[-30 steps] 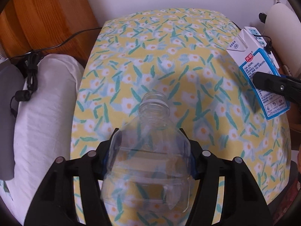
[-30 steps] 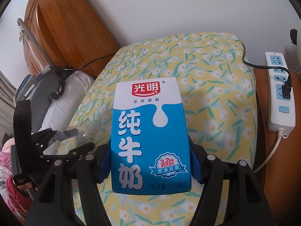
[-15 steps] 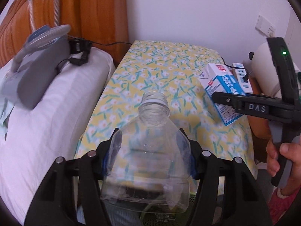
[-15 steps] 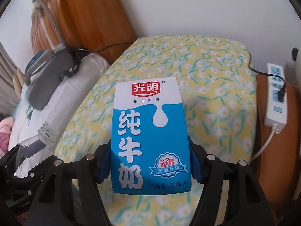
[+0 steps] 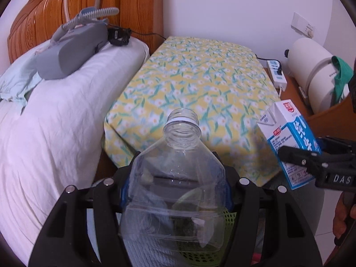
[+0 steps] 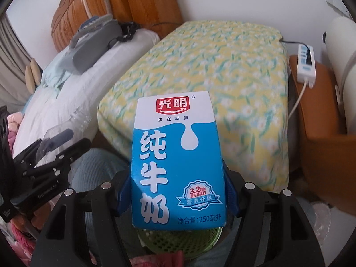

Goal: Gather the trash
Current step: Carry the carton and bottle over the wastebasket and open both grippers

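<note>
My left gripper [image 5: 175,192] is shut on a clear, capless plastic bottle [image 5: 178,155], whose neck points away from me. My right gripper [image 6: 178,198] is shut on a blue and white milk carton [image 6: 178,162], held upright between the blue pads. In the left wrist view the carton [image 5: 287,138] and the right gripper [image 5: 311,159] hang at the right. The right wrist view shows the left gripper [image 6: 55,153] with the bottle [image 6: 50,136] at the left. A green mesh basket [image 6: 178,242] lies below both, and it also shows through the bottle [image 5: 224,252].
A table under a yellow flowered cloth [image 5: 195,77] stands ahead. To its left is a bed with white bedding [image 5: 55,122], a grey device with a hose [image 5: 71,49] and a wooden headboard [image 5: 44,11]. To its right are a power strip [image 5: 276,73], a white appliance [image 5: 311,66] and a person's hand [image 5: 342,213].
Both grippers have drawn back from above the flowered cloth, still holding the bottle and the carton. The table's front edge and the green basket have come into view below them.
</note>
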A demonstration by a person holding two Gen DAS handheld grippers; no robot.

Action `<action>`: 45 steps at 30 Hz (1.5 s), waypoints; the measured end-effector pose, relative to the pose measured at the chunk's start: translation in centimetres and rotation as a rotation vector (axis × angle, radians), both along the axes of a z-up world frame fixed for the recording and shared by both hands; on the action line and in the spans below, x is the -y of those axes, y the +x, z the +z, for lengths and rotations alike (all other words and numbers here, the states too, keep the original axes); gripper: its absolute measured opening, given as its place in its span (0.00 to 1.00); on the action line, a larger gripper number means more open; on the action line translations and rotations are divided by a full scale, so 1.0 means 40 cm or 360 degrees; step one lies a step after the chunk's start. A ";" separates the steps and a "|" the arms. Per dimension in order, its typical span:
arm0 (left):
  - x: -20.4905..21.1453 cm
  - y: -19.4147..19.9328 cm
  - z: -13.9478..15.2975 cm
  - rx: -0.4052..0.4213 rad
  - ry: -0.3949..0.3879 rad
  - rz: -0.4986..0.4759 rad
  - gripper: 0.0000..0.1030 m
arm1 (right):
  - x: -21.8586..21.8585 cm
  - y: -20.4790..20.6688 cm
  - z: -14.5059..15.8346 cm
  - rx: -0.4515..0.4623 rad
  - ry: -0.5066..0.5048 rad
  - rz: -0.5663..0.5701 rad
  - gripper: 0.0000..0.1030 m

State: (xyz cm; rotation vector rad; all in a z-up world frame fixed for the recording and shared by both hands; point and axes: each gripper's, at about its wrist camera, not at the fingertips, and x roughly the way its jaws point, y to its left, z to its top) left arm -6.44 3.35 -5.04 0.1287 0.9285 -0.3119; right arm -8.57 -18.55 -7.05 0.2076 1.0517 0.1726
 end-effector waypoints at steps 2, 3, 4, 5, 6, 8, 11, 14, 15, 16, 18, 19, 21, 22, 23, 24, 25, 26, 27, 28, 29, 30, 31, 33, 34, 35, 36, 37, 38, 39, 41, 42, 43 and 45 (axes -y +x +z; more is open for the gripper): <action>0.000 -0.019 -0.016 -0.0013 0.0000 -0.0017 0.57 | -0.013 -0.022 -0.023 -0.0035 -0.0012 0.0014 0.65; 0.001 -0.028 -0.025 -0.0015 0.0003 -0.0025 0.57 | -0.023 -0.036 -0.032 -0.0047 -0.0020 0.0023 0.65; 0.003 -0.034 -0.031 -0.0015 0.0007 -0.0033 0.57 | -0.032 -0.052 -0.053 -0.0079 -0.0036 0.0038 0.65; 0.003 -0.042 -0.039 -0.0015 0.0011 -0.0044 0.57 | -0.040 -0.067 -0.065 -0.0089 -0.0044 0.0048 0.65; 0.001 -0.049 -0.048 -0.0017 0.0009 -0.0051 0.57 | -0.044 -0.077 -0.078 -0.0102 -0.0056 0.0060 0.65; -0.008 -0.062 -0.064 -0.0022 -0.0002 -0.0063 0.57 | -0.068 -0.107 -0.127 -0.0160 -0.0103 0.0101 0.65; -0.032 -0.072 -0.095 -0.0032 0.0002 -0.0048 0.57 | -0.109 -0.132 -0.231 -0.0300 -0.0139 0.0183 0.65; -0.057 -0.067 -0.121 -0.0081 -0.0019 -0.0025 0.57 | -0.152 -0.132 -0.362 -0.0483 -0.0191 0.0273 0.65; -0.062 -0.065 -0.125 -0.0087 -0.0020 -0.0020 0.57 | -0.161 -0.128 -0.392 -0.0528 -0.0203 0.0289 0.65; -0.065 -0.063 -0.128 -0.0087 -0.0014 -0.0020 0.57 | -0.171 -0.123 -0.428 -0.0582 -0.0220 0.0308 0.65; -0.069 -0.061 -0.131 -0.0079 -0.0010 -0.0015 0.57 | -0.197 -0.107 -0.503 -0.0692 -0.0280 0.0357 0.65; -0.070 -0.058 -0.133 -0.0081 -0.0011 -0.0012 0.57 | -0.216 -0.095 -0.547 -0.0748 -0.0309 0.0398 0.65; -0.071 -0.052 -0.141 -0.0094 -0.0011 -0.0007 0.57 | -0.236 -0.083 -0.589 -0.0791 -0.0350 0.0436 0.65; -0.071 -0.050 -0.145 -0.0101 -0.0008 -0.0008 0.57 | -0.247 -0.074 -0.613 -0.0812 -0.0364 0.0456 0.65; -0.070 -0.048 -0.151 -0.0110 -0.0005 -0.0012 0.57 | -0.251 -0.075 -0.627 -0.0824 -0.0365 0.0462 0.65; -0.068 -0.047 -0.156 -0.0117 0.0001 -0.0014 0.57 | -0.256 -0.069 -0.646 -0.0847 -0.0365 0.0468 0.65; -0.065 -0.046 -0.161 -0.0121 0.0009 -0.0016 0.57 | -0.258 -0.068 -0.655 -0.0858 -0.0364 0.0472 0.65; -0.064 -0.046 -0.164 -0.0123 0.0015 -0.0016 0.57 | -0.263 -0.065 -0.672 -0.0876 -0.0365 0.0481 0.66; -0.061 -0.044 -0.167 -0.0128 0.0021 -0.0019 0.57 | -0.266 -0.062 -0.683 -0.0881 -0.0349 0.0488 0.67; -0.059 -0.043 -0.170 -0.0133 0.0025 -0.0023 0.57 | -0.265 -0.059 -0.687 -0.0878 -0.0341 0.0491 0.79; -0.057 -0.042 -0.172 -0.0137 0.0030 -0.0026 0.57 | -0.265 -0.058 -0.685 -0.0868 -0.0349 0.0485 0.88; -0.054 -0.041 -0.175 -0.0141 0.0037 -0.0029 0.57 | -0.261 -0.059 -0.679 -0.0854 -0.0355 0.0478 0.89; -0.051 -0.038 -0.178 -0.0146 0.0044 -0.0033 0.57 | -0.255 -0.061 -0.667 -0.0841 -0.0347 0.0466 0.89; -0.044 -0.036 -0.185 -0.0161 0.0056 -0.0047 0.57 | -0.247 -0.068 -0.645 -0.0821 -0.0346 0.0442 0.89; -0.039 -0.037 -0.189 -0.0168 0.0065 -0.0056 0.57 | -0.245 -0.068 -0.630 -0.0809 -0.0348 0.0430 0.89; -0.035 -0.036 -0.192 -0.0176 0.0072 -0.0068 0.57 | -0.225 -0.086 -0.585 -0.0771 -0.0352 0.0413 0.89; -0.029 -0.036 -0.199 -0.0192 0.0079 -0.0085 0.57 | -0.217 -0.092 -0.564 -0.0750 -0.0356 0.0405 0.89; -0.022 -0.037 -0.208 -0.0214 0.0084 -0.0103 0.58 | -0.205 -0.108 -0.524 -0.0699 -0.0366 0.0390 0.89; -0.015 -0.037 -0.219 -0.0243 0.0092 -0.0119 0.58 | -0.201 -0.113 -0.507 -0.0680 -0.0370 0.0390 0.89; -0.005 -0.036 -0.232 -0.0275 0.0102 -0.0131 0.57 | -0.189 -0.132 -0.466 -0.0628 -0.0390 0.0391 0.90; 0.020 -0.039 -0.269 -0.0368 0.0120 -0.0173 0.58 | -0.168 -0.172 -0.393 -0.0524 -0.0440 0.0388 0.94; 0.035 -0.043 -0.290 -0.0416 0.0128 -0.0198 0.57 | -0.157 -0.176 -0.375 -0.0504 -0.0449 0.0386 0.96; 0.048 -0.045 -0.308 -0.0456 0.0142 -0.0213 0.57 | -0.149 -0.181 -0.361 -0.0489 -0.0454 0.0384 0.97; 0.069 -0.053 -0.336 -0.0505 0.0162 -0.0235 0.57 | -0.132 -0.200 -0.315 -0.0448 -0.0471 0.0358 0.97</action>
